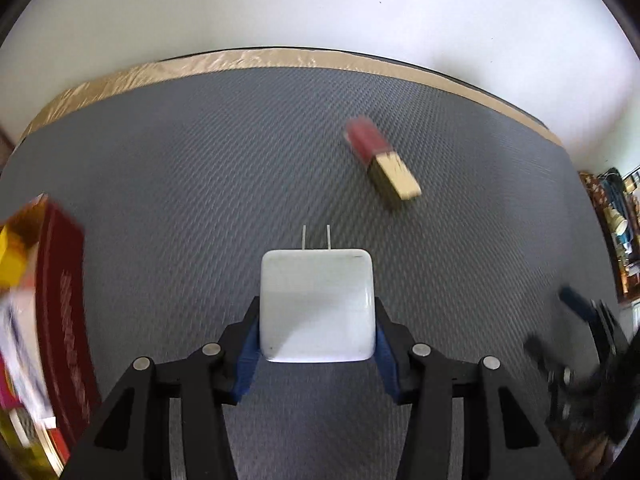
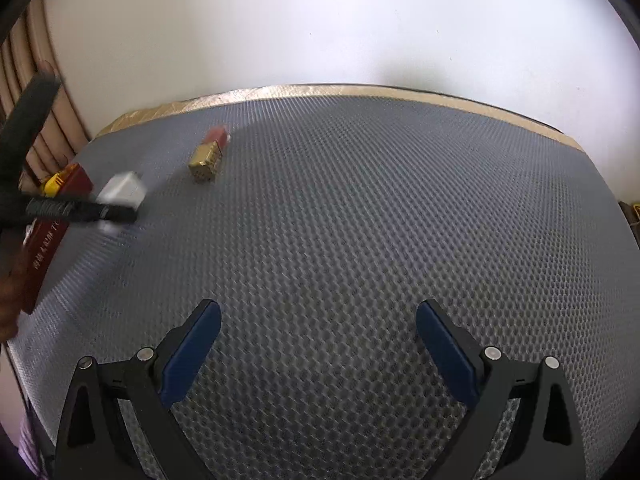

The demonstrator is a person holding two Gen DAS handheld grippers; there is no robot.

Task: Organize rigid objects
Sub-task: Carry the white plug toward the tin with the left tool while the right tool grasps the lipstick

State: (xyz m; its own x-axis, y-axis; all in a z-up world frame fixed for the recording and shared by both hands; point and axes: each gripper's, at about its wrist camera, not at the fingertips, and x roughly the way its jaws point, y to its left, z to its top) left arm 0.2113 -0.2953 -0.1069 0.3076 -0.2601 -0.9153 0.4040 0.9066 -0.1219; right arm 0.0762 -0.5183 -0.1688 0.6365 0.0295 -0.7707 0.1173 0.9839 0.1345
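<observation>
A white plug-in charger (image 1: 316, 280) with two metal prongs sits between the blue pads of my left gripper (image 1: 317, 307), which is shut on its sides and holds it above the grey mat (image 1: 180, 168). The right wrist view shows the same charger (image 2: 122, 190), blurred, at the far left near a red box (image 2: 44, 256). A red and gold rectangular block (image 1: 384, 164) lies on the mat beyond the charger, also seen as the block (image 2: 210, 152) in the right wrist view. My right gripper (image 2: 318, 328) hovers open over bare mat (image 2: 360, 220) with nothing between its fingers.
The open red box (image 1: 60, 280) at the left edge holds a yellow item (image 1: 12, 256) and other pieces. A gold strip (image 1: 240, 60) borders the mat's far edge below a white wall. The right gripper (image 1: 580, 320) shows blurred at the right. Cluttered shelves (image 1: 616, 232) stand far right.
</observation>
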